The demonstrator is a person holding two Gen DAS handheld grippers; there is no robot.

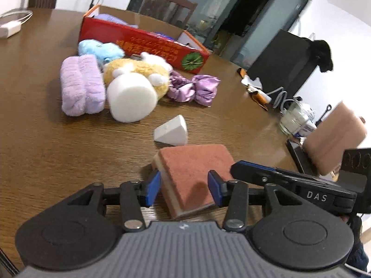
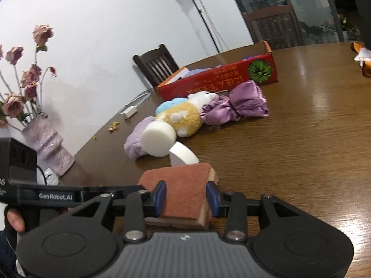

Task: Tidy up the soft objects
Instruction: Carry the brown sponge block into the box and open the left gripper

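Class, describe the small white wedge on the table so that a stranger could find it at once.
On the brown wooden table, start at the long red box and come past the heap of plush toys. The wedge lies alone on bare wood between the fat white cylinder and the red-topped sponge. Only it is white with flat, slanted faces.

- A textured mauve ceramic vase [image 2: 47, 142] is holding dusty-pink roses [image 2: 27, 74].
- A dark wooden slat-back chair [image 2: 155, 63] is standing behind the brown wooden table [image 2: 313, 139].
- A white charger block [image 1: 9, 29] is lying near the table's edge.
- A clear glass jar [image 1: 293, 119] is sitting beside a grey cable [image 1: 279, 96].
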